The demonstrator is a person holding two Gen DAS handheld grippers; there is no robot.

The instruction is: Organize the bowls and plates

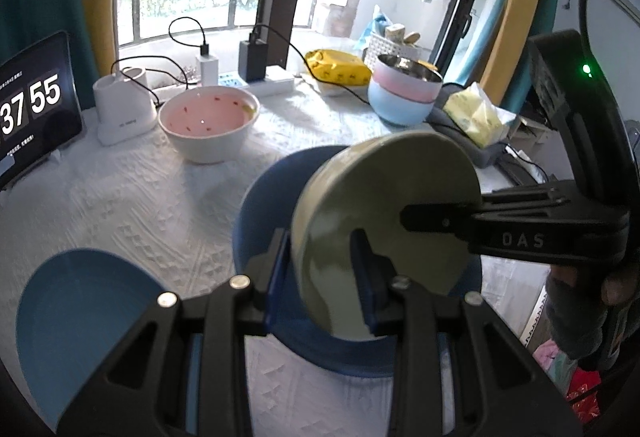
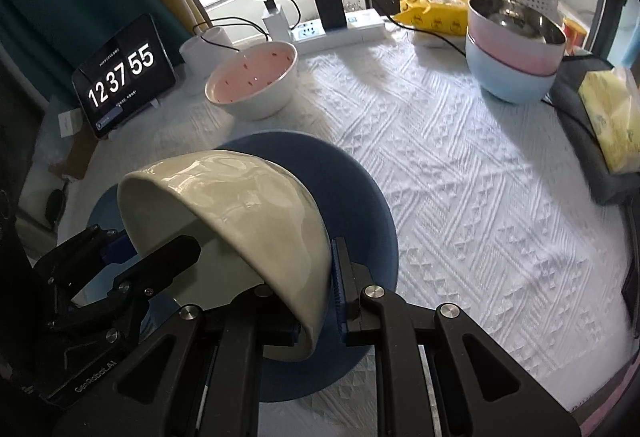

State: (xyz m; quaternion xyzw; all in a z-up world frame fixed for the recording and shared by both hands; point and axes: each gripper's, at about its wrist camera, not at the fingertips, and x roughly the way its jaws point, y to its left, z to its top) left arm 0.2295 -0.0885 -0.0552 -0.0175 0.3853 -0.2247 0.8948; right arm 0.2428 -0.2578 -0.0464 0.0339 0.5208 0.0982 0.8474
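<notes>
Left to right: a light-blue plate (image 1: 80, 301) and pink bowl (image 1: 208, 121) lie loose, both grippers – left (image 1: 324, 269), right (image 2: 316, 293) – clamp the tilted green bowl (image 1: 384, 221) over the dark-blue plate (image 1: 264, 197) (apparently mid-placement), and two bowls (image 1: 404, 93) already sit nested – roughly halfway.

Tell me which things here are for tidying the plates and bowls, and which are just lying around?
For the job:
cream bowl, held by both grippers
dark blue plate
light blue plate
pink-inside bowl
stacked pink and blue bowls

Just lying about:
clock screen
power strip
yellow packet
tissue pack
</notes>
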